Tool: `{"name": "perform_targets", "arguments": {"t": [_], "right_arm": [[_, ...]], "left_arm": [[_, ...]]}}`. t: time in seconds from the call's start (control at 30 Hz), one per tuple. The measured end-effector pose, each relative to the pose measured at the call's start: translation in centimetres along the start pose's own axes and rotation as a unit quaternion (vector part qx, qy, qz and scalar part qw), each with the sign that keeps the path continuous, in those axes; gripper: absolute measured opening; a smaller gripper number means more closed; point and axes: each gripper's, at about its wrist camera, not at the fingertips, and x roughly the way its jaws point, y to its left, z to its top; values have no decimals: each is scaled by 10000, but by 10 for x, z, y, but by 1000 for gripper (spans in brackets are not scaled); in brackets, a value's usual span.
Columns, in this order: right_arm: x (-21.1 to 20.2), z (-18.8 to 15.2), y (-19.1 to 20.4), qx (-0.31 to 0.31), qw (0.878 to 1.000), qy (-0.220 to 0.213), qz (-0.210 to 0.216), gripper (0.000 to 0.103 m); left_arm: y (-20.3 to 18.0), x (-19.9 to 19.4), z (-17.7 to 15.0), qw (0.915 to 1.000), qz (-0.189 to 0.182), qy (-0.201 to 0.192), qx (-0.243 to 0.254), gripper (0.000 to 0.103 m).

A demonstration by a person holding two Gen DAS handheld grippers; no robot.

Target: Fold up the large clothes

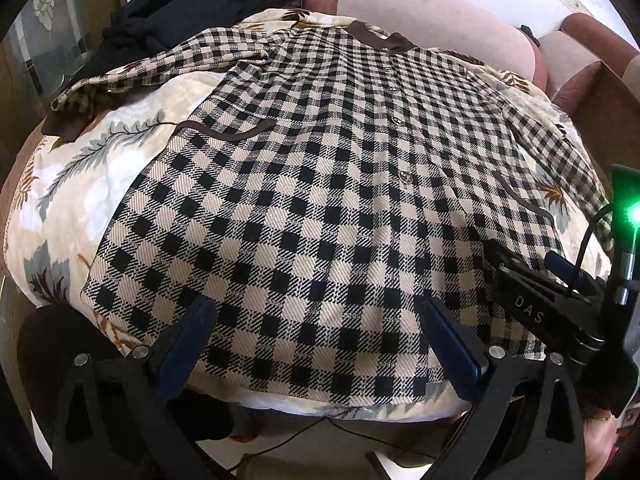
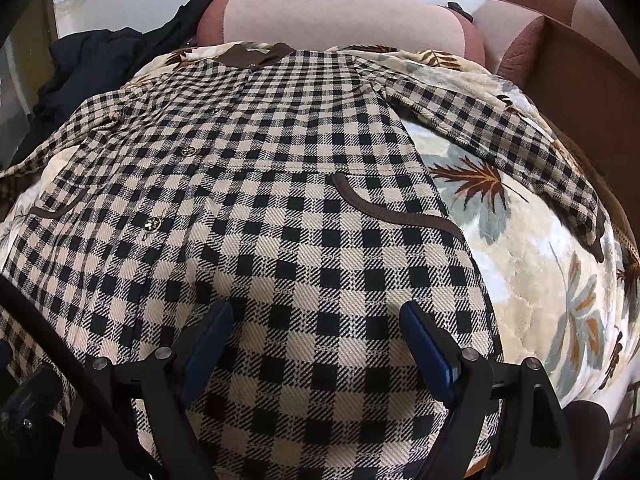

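Observation:
A black-and-cream checked coat [image 1: 320,184] with brown trim lies front up, buttoned, spread flat on a leaf-patterned quilt [image 1: 100,168]. Its collar points away from me and both sleeves stretch out sideways. My left gripper [image 1: 318,312] hovers open over the coat's hem, left of the middle, with only cloth showing between its blue pads. In the right wrist view the same coat [image 2: 280,220] fills the frame. My right gripper [image 2: 316,320] stands open above the hem's right part, below the brown-edged pocket [image 2: 396,216]. The right gripper's body [image 1: 560,304] shows at the left view's right edge.
A heap of black clothes [image 1: 180,12] lies at the far left behind the coat. Pink and brown sofa cushions [image 2: 340,16] rise at the back, with a brown armrest [image 2: 580,80] on the right. Floor and a cable [image 1: 320,432] show below the quilt's near edge.

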Motion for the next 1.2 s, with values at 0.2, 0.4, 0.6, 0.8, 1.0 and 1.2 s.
{"name": "perform_targets", "arguments": {"t": [0.2, 0.4, 0.6, 0.8, 1.0, 1.2], "right_arm": [[-2, -1, 1, -44, 10000, -9, 14, 89], [-5, -2, 2, -54, 10000, -40, 10, 89], [-6, -3, 3, -66, 10000, -57, 4, 89], [-6, -3, 3, -63, 10000, -58, -1, 89], [-6, -3, 3, -79, 9999, -83, -17, 89], [-3, -3, 3, -88, 9999, -48, -29, 89]], "left_arm": [[1, 0, 0, 10000, 1, 2, 5, 102], [1, 0, 0, 10000, 3, -3, 9, 102], [1, -1, 0, 10000, -1, -3, 9, 102], [3, -2, -1, 10000, 6, 12, 17, 102], [5, -3, -1, 10000, 28, 12, -8, 102], [3, 2, -1, 10000, 52, 43, -19, 102]]}}
